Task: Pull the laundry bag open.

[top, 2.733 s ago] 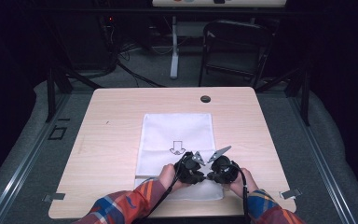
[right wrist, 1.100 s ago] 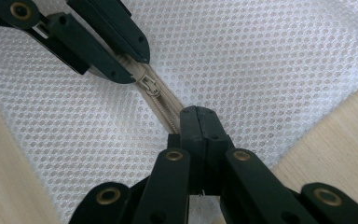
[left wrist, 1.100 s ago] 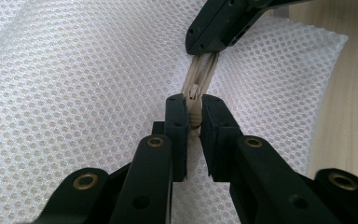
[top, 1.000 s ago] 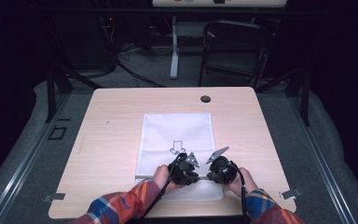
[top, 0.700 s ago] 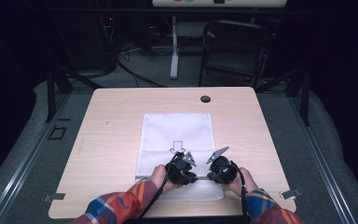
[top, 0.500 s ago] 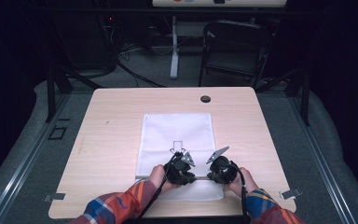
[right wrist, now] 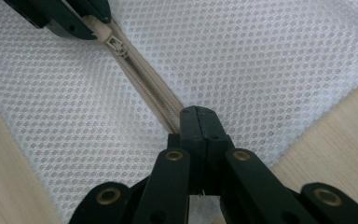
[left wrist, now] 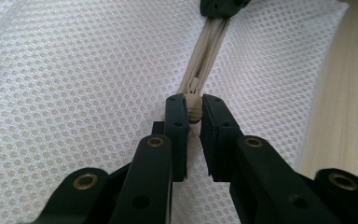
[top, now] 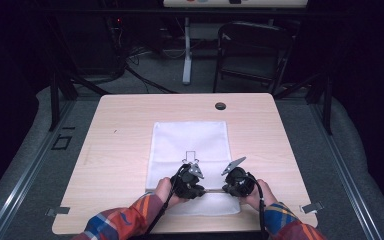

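Observation:
A white mesh bag (top: 190, 142) lies flat on the wooden table (top: 120, 135), with a beige zipper (top: 213, 190) along its near edge. My left gripper (top: 199, 188) is shut on the zipper pull (left wrist: 194, 109), which sits pinched between its black pads (left wrist: 177, 116). To its right, my right gripper (top: 226, 189) is shut on the zipper tape (right wrist: 172, 119) at the bag's end. In the right gripper view the closed teeth (right wrist: 144, 79) run from its jaws up to the slider (right wrist: 116, 45) and the left gripper (right wrist: 65, 18). In the left gripper view the right gripper (left wrist: 219, 5) is at the top.
A small black arrow mark (top: 190, 156) is printed on the bag's middle. A dark cable hole (top: 220, 105) sits near the table's far edge. Bare wood surrounds the bag on both sides. A chair (top: 252, 50) and a stand (top: 186, 50) are beyond the table.
My left gripper has edged to the left along the bag's near edge, away from the right gripper. The right gripper has stayed put.

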The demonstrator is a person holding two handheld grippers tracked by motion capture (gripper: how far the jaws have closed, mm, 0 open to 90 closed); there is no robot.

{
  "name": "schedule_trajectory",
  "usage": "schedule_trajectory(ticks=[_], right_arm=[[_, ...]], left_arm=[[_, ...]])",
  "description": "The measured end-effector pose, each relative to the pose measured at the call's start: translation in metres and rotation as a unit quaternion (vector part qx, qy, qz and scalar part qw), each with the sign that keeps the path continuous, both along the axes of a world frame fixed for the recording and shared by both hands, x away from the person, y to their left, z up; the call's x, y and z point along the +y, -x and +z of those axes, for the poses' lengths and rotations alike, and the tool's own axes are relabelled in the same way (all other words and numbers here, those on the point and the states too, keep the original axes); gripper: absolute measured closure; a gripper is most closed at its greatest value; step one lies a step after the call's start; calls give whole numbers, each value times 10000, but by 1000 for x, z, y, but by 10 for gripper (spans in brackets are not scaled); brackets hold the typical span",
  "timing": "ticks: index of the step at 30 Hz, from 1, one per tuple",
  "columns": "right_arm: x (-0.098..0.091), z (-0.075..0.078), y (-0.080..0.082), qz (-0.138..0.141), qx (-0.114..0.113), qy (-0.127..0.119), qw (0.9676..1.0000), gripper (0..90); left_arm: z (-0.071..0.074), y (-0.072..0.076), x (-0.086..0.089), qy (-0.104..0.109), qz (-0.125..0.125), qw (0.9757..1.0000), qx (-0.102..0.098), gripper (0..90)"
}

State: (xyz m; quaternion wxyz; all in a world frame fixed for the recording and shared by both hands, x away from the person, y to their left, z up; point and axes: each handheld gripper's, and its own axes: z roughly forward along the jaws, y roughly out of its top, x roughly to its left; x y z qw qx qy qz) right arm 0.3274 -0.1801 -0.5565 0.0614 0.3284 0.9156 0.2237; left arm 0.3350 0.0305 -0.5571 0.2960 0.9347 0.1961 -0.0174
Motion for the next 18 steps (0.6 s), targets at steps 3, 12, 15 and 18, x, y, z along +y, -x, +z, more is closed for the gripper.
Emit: schedule_trajectory(ticks=[3, 12, 15, 18], right_arm=[[0, 0, 0, -1, 2, -5, 10000, 900], [0, 0, 0, 0, 3, 1, 10000, 900], [0, 0, 0, -1, 7, -14, 10000, 900], [0, 0, 0, 25, 11, 13, 10000, 900]], left_arm=[[1, 0, 4, -16, 18, 10000, -23, 813], [1, 2, 12, -28, 43, 10000, -9, 814], [1, 3, 13, -43, 55, 10000, -24, 814], [2, 3, 15, -74, 101, 9999, -36, 814]])
